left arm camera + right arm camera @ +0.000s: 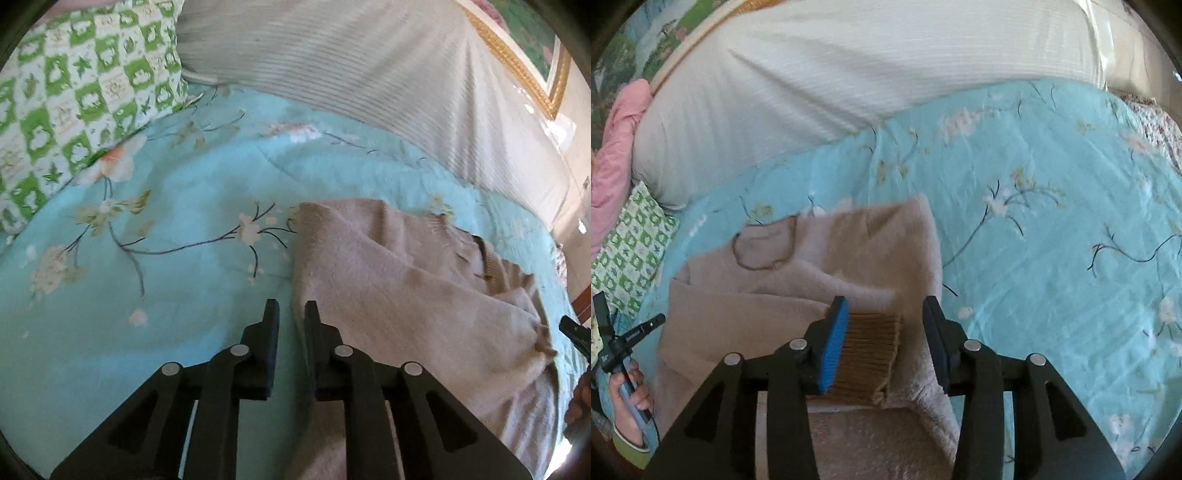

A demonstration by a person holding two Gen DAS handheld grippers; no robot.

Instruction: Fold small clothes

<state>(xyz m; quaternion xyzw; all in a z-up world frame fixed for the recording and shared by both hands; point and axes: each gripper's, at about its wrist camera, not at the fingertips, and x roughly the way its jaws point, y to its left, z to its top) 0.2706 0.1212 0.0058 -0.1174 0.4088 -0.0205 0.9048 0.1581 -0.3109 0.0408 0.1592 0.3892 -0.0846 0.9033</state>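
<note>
On blue floral bedspread [1052, 192]: beige sweater [820, 266] lies partly folded, neckline toward white pillow [849, 74]. Right gripper [886, 314] spread wide over sweater's brown ribbed cuff [871, 354], gripping nothing. Left gripper [291, 310] at sweater's left edge, fingers narrowly apart, nothing between. Green checked pillow [66, 92] left of sweater.

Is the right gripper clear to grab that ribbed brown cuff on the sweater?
Probably yes. The right gripper has its jaws open either side of the ribbed cuff on the beige sweater, with nothing between them.
</note>
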